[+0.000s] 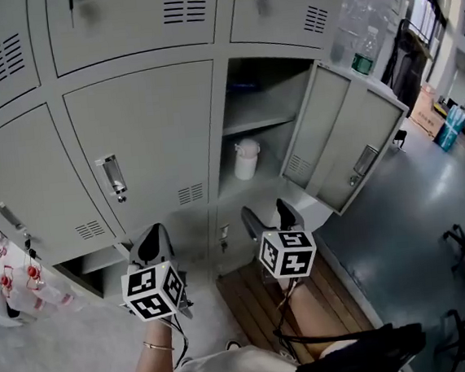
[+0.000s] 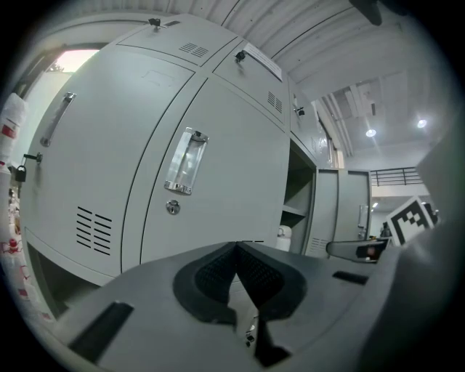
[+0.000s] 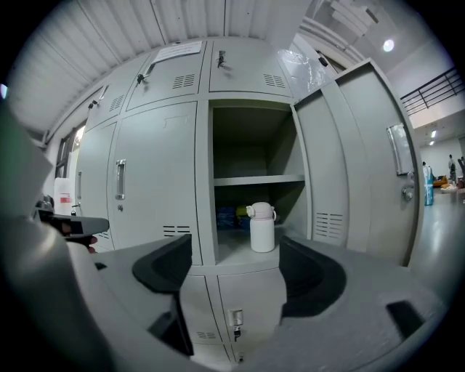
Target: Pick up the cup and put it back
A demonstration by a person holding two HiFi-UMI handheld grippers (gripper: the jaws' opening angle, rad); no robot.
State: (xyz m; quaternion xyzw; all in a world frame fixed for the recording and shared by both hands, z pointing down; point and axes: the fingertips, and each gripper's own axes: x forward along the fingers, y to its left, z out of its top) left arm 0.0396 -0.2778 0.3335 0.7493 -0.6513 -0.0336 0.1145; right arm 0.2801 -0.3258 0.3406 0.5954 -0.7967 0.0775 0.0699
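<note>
While right claw gapes empty, left claw looks closed.

head view: high, steeply down on lockers | gripper views: low, near-level, close to them | all share open compartment, cup

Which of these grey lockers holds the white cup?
The open locker, its door swung out to the right: the cup stands on its floor beneath a shelf. The locker to its left is shut.
</note>
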